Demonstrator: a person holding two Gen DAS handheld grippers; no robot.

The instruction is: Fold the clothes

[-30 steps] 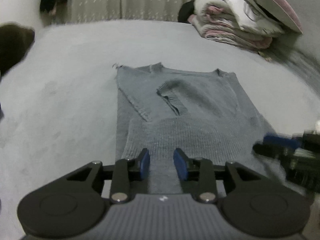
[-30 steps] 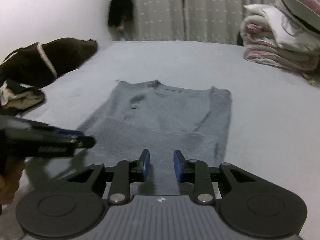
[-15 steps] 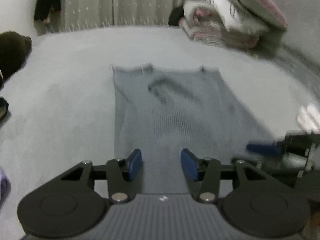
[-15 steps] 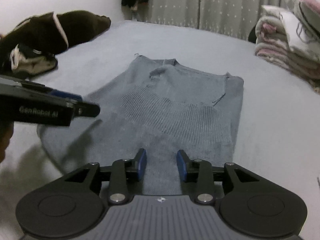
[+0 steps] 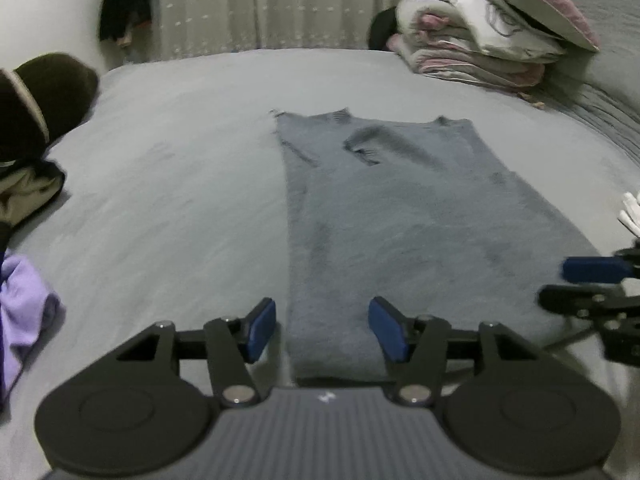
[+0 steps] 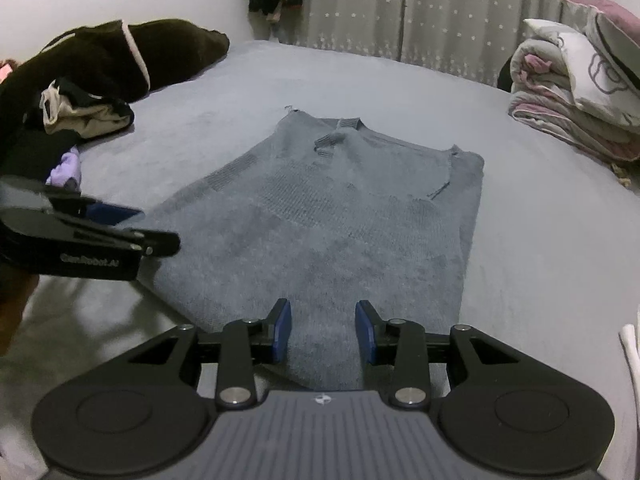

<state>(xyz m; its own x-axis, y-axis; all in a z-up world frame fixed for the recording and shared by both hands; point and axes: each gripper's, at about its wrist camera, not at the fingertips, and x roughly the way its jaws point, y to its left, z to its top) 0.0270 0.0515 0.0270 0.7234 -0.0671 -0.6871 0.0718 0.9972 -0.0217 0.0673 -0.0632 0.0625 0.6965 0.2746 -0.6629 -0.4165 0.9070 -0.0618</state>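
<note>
I am looking along both tools at a grey sweater (image 5: 384, 216) that is lying flat in the middle of the bed (image 5: 180, 208), its sleeves already folded in over the body and its hem end nearest me, towards the bed's near edge.

Starting on the left, my left gripper (image 5: 322, 330) is hovering over the hem's left corner. Its jaws have just been opening and are standing well apart, with the sweater's edge showing between them but nothing pinched. As I judge it, I am setting up the next fold, hem up towards the collar, so this tool should be taking the left corner through every layer (a folded-in sleeve is probably lying under there, though I cannot see it).

Moving right, my right gripper (image 6: 322, 330) is sitting over the hem towards the right corner, jaws parted and narrower than the left, also gripping nothing; they opened slightly a moment ago. I would be shifting it further out to the corner, so both grips are matching.

For a clean fold I am aiming to pinch both corners at once, lift level, and carry them evenly, keeping the long edges aligned. The heap of dark clothes (image 6: 100, 76) at the left edge and the stacked bedding (image 6: 580, 96) at the far right corner are lying well clear.
</note>
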